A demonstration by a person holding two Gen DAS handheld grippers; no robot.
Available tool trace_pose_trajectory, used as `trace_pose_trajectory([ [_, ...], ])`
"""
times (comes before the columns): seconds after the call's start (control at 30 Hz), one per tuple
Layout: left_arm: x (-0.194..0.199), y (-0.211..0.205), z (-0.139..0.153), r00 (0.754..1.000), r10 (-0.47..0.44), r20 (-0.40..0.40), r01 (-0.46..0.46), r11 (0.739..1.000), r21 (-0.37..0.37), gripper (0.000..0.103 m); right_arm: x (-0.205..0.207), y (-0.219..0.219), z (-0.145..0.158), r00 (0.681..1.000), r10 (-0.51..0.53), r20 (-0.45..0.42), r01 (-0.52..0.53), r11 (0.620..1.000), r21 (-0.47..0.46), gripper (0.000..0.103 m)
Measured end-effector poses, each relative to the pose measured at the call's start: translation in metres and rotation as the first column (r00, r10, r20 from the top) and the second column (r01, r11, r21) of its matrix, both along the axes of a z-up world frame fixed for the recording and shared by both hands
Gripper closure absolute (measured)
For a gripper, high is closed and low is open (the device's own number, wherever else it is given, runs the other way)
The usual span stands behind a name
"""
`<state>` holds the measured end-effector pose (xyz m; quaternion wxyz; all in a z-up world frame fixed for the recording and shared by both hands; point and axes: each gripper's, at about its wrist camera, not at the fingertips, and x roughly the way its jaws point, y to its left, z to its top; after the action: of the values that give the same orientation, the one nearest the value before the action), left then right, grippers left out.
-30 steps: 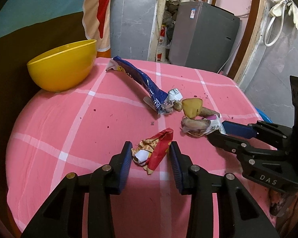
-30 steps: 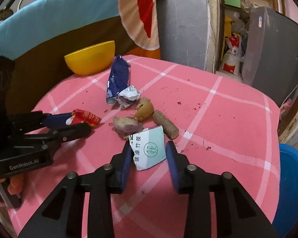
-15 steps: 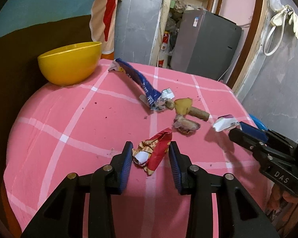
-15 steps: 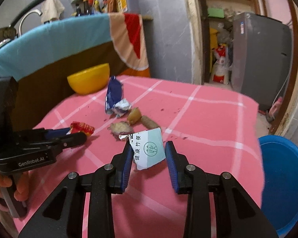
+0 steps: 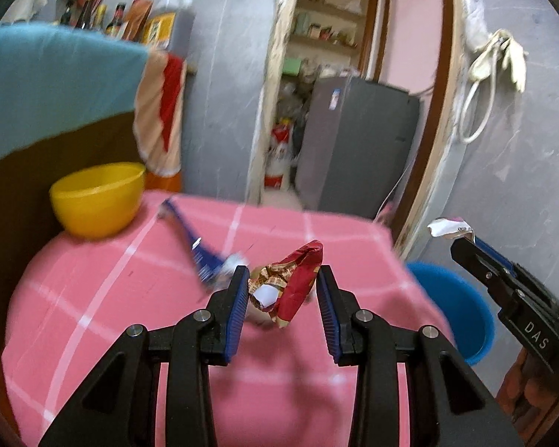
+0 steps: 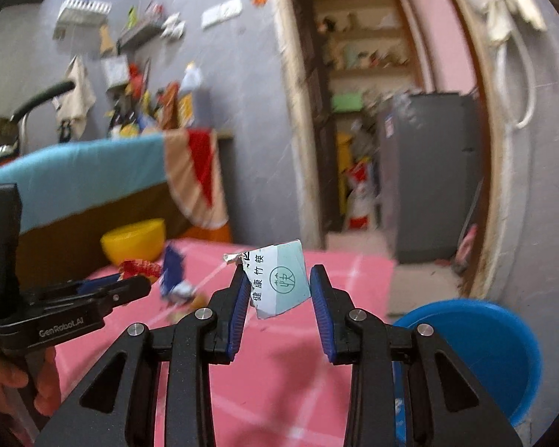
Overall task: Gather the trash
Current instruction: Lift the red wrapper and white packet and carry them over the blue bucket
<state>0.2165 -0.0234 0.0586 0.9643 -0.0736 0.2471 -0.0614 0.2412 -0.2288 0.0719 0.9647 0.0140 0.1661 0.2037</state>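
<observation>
A crumpled red and gold wrapper [image 5: 290, 285] is held between the fingers of the left gripper [image 5: 282, 290], pinched at a narrow gap and lifted clear of the pink checked tablecloth [image 5: 111, 298]. Beyond the left finger a blue packet [image 5: 195, 249] is seen lying on the cloth, blurred, and further to the left of it a yellow bowl [image 5: 97, 197] is set near the table's far edge. A torn white and green paper sleeve [image 6: 279, 279] with printed characters is gripped between the fingers of the right gripper [image 6: 279, 294], its left edge pressed against the left finger, while a small gap is left on the right side. Below and to the right of the right finger a blue bucket [image 6: 480, 350] is seen on the floor beside the table. In the left wrist view the same bucket [image 5: 451, 309] is found to the right of the fingers, under the right gripper's tip.
</observation>
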Motion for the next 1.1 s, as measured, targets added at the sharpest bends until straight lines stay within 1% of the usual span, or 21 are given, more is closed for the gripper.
trace_pose_trajectory([
  [0.13, 0.006, -0.023, 0.015, 0.997, -0.038, 0.068, 0.039, 0.999, -0.016, 0.071, -0.007, -0.024, 0.013, 0.993, -0.089, 0.074, 0.087, 0.996, 0.035, 0.072],
  [0.23, 0.008, -0.041, 0.024, 0.992, -0.07, 0.105, 0.072, 0.997, -0.017, 0.071, -0.011, -0.041, 0.021, 0.979, -0.162, 0.124, 0.158, 0.987, 0.042, 0.072],
  [0.37, 0.017, -0.069, 0.032, 0.984, -0.121, 0.131, 0.123, 0.992, -0.013, 0.071, -0.012, -0.059, 0.025, 0.959, -0.239, 0.155, 0.237, 0.971, 0.035, 0.072],
  [0.5, 0.028, -0.096, 0.035, 0.975, -0.173, 0.139, 0.176, 0.984, -0.01, 0.071, -0.012, -0.077, 0.026, 0.942, -0.297, 0.156, 0.293, 0.955, 0.048, 0.072],
  [0.57, 0.036, -0.108, 0.032, 0.974, -0.194, 0.121, 0.197, 0.98, -0.014, 0.071, -0.009, -0.087, 0.024, 0.935, -0.327, 0.138, 0.323, 0.945, 0.054, 0.072],
  [0.7, 0.059, -0.129, 0.019, 0.971, -0.236, 0.034, 0.237, 0.97, -0.06, 0.071, -0.009, -0.113, 0.02, 0.927, -0.367, 0.081, 0.359, 0.928, 0.097, 0.072],
  [0.83, 0.072, -0.147, 0.006, 0.963, -0.267, -0.039, 0.264, 0.962, -0.063, 0.07, -0.013, -0.135, 0.017, 0.912, -0.407, 0.051, 0.4, 0.91, 0.105, 0.071],
  [0.93, 0.08, -0.16, -0.004, 0.952, -0.292, -0.089, 0.288, 0.956, -0.053, 0.067, -0.016, -0.147, 0.015, 0.903, -0.429, 0.033, 0.424, 0.9, 0.103, 0.061],
  [1.0, 0.085, -0.167, -0.01, 0.945, -0.301, -0.127, 0.297, 0.954, -0.047, 0.062, -0.017, -0.153, 0.012, 0.898, -0.439, 0.022, 0.435, 0.895, 0.102, 0.06],
  [1.1, 0.092, -0.175, -0.018, 0.933, -0.315, -0.175, 0.312, 0.949, -0.046, 0.056, -0.018, -0.161, 0.009, 0.891, -0.454, 0.007, 0.451, 0.887, 0.098, 0.053],
])
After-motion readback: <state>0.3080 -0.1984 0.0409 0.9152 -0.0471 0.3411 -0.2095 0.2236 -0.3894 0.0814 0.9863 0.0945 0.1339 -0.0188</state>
